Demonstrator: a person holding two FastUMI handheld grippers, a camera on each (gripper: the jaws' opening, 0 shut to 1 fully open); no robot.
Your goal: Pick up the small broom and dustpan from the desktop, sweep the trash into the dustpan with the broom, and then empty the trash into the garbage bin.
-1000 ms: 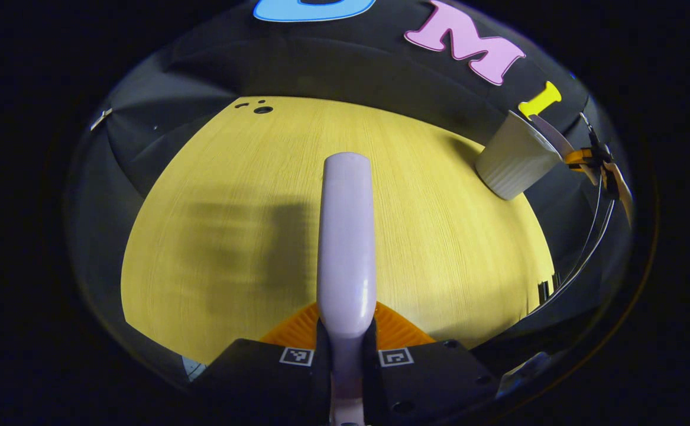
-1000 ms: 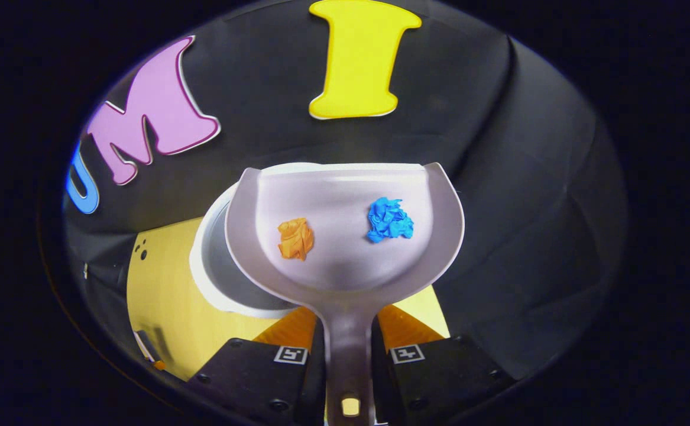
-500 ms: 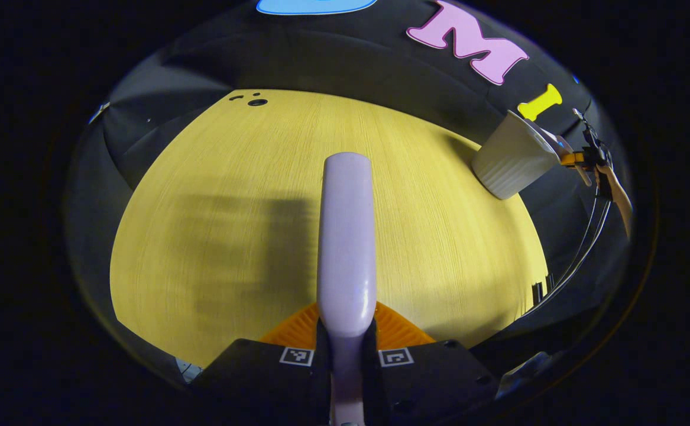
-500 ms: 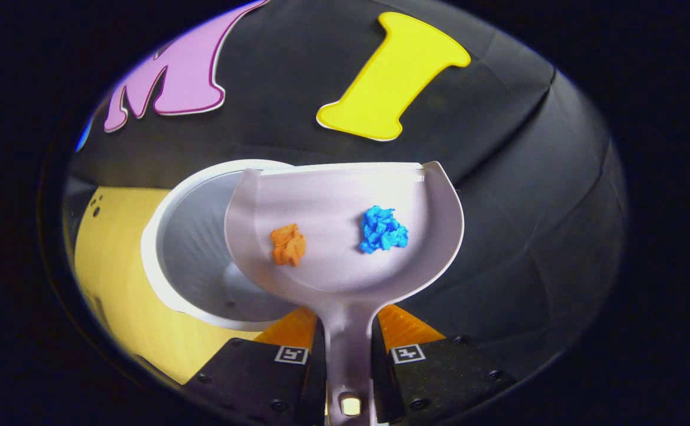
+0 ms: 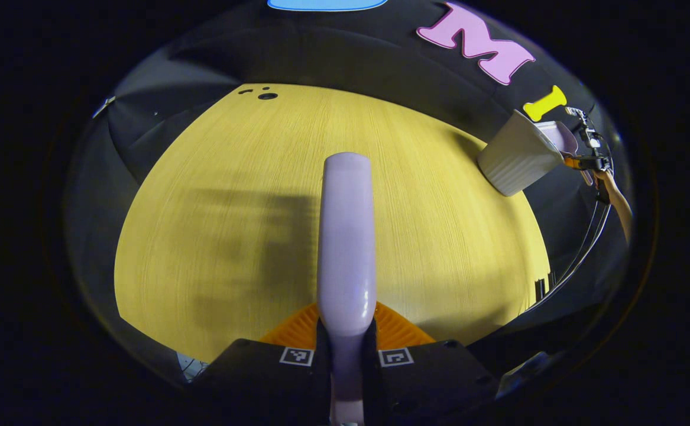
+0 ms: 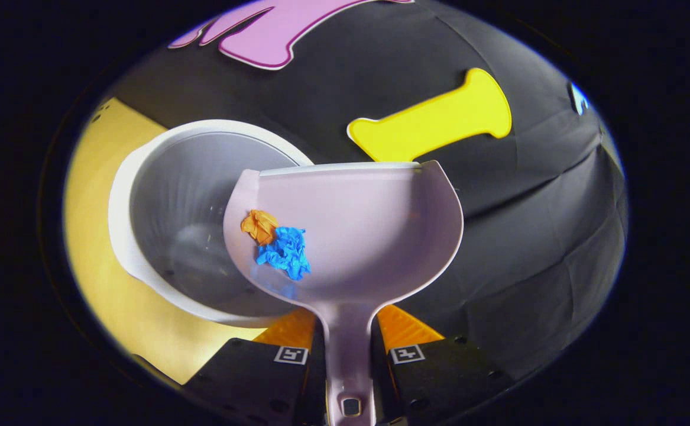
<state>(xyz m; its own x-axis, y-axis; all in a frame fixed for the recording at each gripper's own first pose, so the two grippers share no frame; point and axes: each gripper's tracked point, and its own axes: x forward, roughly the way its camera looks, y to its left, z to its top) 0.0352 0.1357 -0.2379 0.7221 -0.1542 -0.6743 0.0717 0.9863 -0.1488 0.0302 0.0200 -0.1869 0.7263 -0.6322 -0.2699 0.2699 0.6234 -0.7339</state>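
My right gripper point(image 6: 347, 355) is shut on the handle of the pale lilac dustpan point(image 6: 374, 231), which is rolled to the left over the open white garbage bin point(image 6: 167, 225). An orange paper scrap point(image 6: 259, 226) and a blue paper scrap point(image 6: 285, 253) lie bunched against the pan's left wall, above the bin's mouth. My left gripper point(image 5: 346, 349) is shut on the lilac broom handle point(image 5: 346, 236), held above the yellow desktop point(image 5: 232, 195). In the left gripper view the bin point(image 5: 516, 157) stands at the far right with the dustpan point(image 5: 560, 137) tilted over it.
The bin stands at the desk's far right corner, close to the black cloth wall. A hand point(image 5: 614, 195) and cables point(image 5: 587, 248) show past the desk's right edge. Small dark holes point(image 5: 265, 94) mark the desktop's far left corner.
The dustpan has rolled further left over the bin. Both scraps slid from the pan's middle to its left wall and now touch. The broom has barely shifted.
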